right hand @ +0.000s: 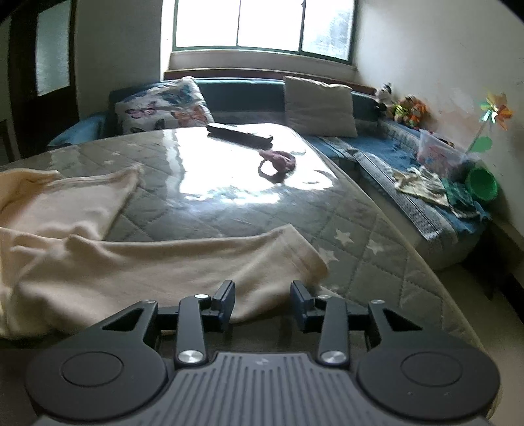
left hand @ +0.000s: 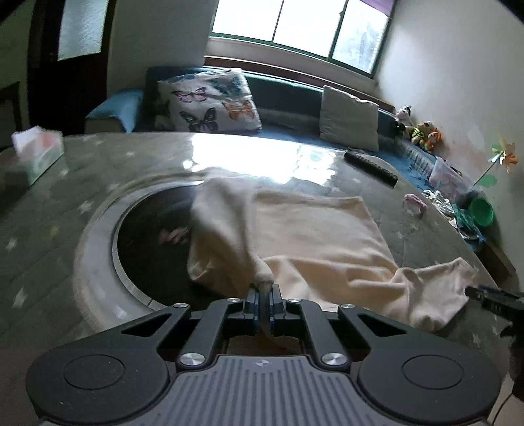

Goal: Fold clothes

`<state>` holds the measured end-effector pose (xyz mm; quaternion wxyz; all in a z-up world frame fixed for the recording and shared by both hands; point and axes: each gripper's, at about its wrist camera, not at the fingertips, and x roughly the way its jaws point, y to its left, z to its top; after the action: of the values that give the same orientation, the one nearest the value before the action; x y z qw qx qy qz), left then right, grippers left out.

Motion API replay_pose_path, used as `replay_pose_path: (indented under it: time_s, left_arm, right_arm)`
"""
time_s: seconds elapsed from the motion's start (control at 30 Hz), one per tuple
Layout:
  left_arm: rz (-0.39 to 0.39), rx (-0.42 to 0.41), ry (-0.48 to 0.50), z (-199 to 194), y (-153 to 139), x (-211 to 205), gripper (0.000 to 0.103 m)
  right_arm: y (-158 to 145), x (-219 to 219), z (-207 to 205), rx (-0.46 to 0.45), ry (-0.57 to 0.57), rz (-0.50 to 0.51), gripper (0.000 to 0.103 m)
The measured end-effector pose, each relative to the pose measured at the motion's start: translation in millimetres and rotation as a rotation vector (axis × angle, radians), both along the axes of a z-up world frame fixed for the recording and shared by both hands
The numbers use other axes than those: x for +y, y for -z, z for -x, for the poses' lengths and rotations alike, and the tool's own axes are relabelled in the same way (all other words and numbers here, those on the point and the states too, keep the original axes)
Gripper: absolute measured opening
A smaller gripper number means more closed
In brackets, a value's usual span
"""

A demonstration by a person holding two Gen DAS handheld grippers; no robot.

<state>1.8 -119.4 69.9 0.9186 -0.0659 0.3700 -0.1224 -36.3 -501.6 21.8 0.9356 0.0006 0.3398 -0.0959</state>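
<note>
Cloth (left hand: 314,236), cream, lies rumpled on table (left hand: 98,170). My left gripper (left hand: 264,291) is clamped on a bunched bit; right gripper (right hand: 263,296) gapes wide w/ nothing in it, at cloth's near edge.

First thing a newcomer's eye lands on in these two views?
The cream fleece garment sprawled across the glossy grey star-quilted table, one pinch of it clamped in the left gripper. The right gripper hovers open at the cloth's near edge. Behind, a butterfly-print cushion sits under the bright window.

Tissue box (left hand: 37,150) motion-blurred
</note>
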Motion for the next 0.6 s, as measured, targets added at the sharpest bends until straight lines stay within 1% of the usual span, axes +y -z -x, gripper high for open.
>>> replay_pose_path:
  time_s: [0.1,0.17,0.33,0.37,0.47,0.53,0.57,0.6]
  left_arm:
    - [-0.008,0.026,-0.023,16,8,12,0.006]
    - [-0.012,0.050,-0.036,22,15,19,0.006]
    - [-0.020,0.091,-0.059,27,25,31,0.008]
    - [-0.023,0.092,-0.059,27,25,32,0.010]
    - [-0.033,0.083,-0.051,28,23,31,0.011]
    - [-0.045,0.068,-0.047,29,21,30,0.012]
    - [-0.052,0.062,-0.047,30,21,30,0.015]
    - [-0.060,0.055,-0.049,31,20,30,0.020]
  right_arm:
    - [-11,13,3,-0.020,-0.062,-0.012,0.041]
    - [-19,26,3,-0.031,-0.125,-0.021,0.042]
    - [-30,74,-1,-0.022,-0.333,-0.048,0.045]
    - [-30,85,-3,-0.017,-0.380,-0.053,0.046]
    - [-29,118,-11,0.002,-0.508,-0.051,0.046]
    - [-26,141,-15,0.003,-0.583,-0.031,0.046]
    - [-24,150,-16,0.007,-0.608,-0.021,0.046]
    - [-22,158,-16,0.013,-0.633,-0.014,0.046]
